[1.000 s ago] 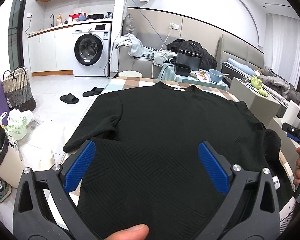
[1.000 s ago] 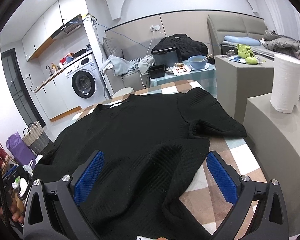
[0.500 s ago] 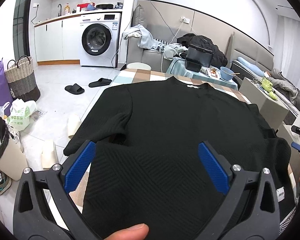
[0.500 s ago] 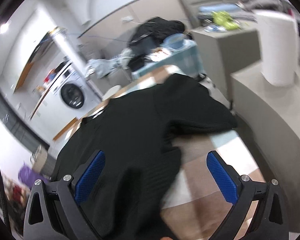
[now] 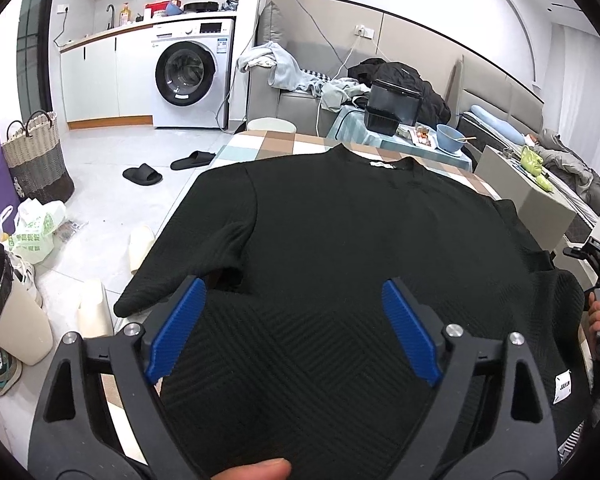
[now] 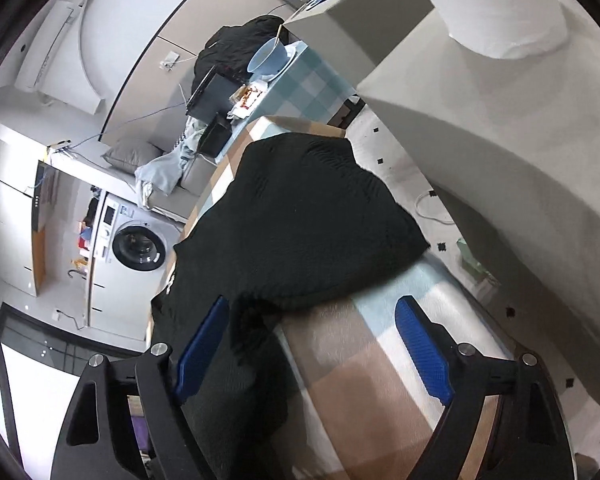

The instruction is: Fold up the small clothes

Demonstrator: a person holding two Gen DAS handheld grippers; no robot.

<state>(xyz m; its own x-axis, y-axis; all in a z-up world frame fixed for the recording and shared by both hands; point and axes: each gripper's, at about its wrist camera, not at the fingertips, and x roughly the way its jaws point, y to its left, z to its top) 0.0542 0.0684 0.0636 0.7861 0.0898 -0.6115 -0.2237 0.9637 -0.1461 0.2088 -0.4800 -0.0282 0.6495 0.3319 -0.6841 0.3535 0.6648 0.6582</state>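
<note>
- I have the black sweater (image 5: pixel 340 248) spread flat over a table with a checked cloth (image 5: pixel 268 144); its collar lies at the far end and its hem reaches toward me at the near edge; one sleeve (image 5: pixel 188 264) hangs off the table's left side.
- My left gripper (image 5: pixel 292 320) hovers above the near part of the sweater with its blue pads (image 5: pixel 176 332) set wide; its jaws have just been closing a little; the knit shows between them but the pads do not press on it.
- My right gripper (image 6: pixel 312 348) is rolled, so the room looks tilted in its view; it sits over the table's right edge; its jaws have just been closing slightly yet stand apart; bare checked cloth (image 6: pixel 364 360) fills most of the gap, with a fold of the sweater (image 6: pixel 300 216) just beside the left pad (image 6: pixel 200 352); I cannot tell whether that pad touches the fabric.
- Past the far end of the table I see a second small table holding a blue bowl (image 5: pixel 452 138) and a black box (image 5: pixel 392 104).
- Far left is a washing machine (image 5: pixel 192 76) beneath a counter; black slippers (image 5: pixel 142 174) lie on the pale tiled floor; a woven basket (image 5: pixel 34 156) stands at the left wall.
- To the right, a grey ledge carries a white paper roll (image 6: pixel 504 12).
</note>
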